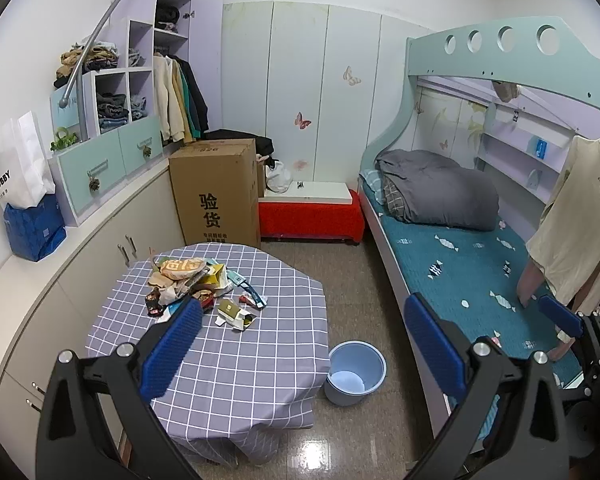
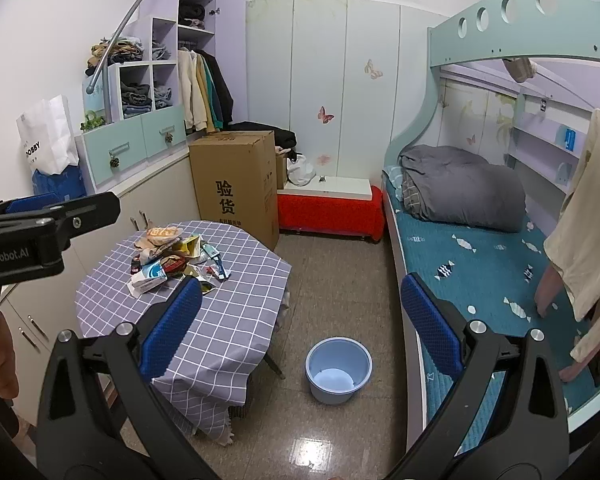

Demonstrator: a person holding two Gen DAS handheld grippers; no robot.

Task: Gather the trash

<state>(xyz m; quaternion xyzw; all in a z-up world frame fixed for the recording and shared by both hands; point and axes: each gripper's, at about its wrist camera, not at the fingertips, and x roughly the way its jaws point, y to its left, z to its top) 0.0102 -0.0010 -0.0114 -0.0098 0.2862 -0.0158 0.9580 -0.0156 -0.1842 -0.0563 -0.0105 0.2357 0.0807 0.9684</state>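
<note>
The left gripper (image 1: 304,344), fingers spread wide and empty, hangs above the checked table (image 1: 236,356), where a trash pile (image 1: 192,284) sits; a blue bucket (image 1: 355,372) stands on the floor just beside the table. The right gripper (image 2: 302,328), equally wide apart, faces the same table from farther right.

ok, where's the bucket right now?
The blue bucket stands on the floor between the checked table and the bed, low centre in both wrist views; it looks empty.
</note>
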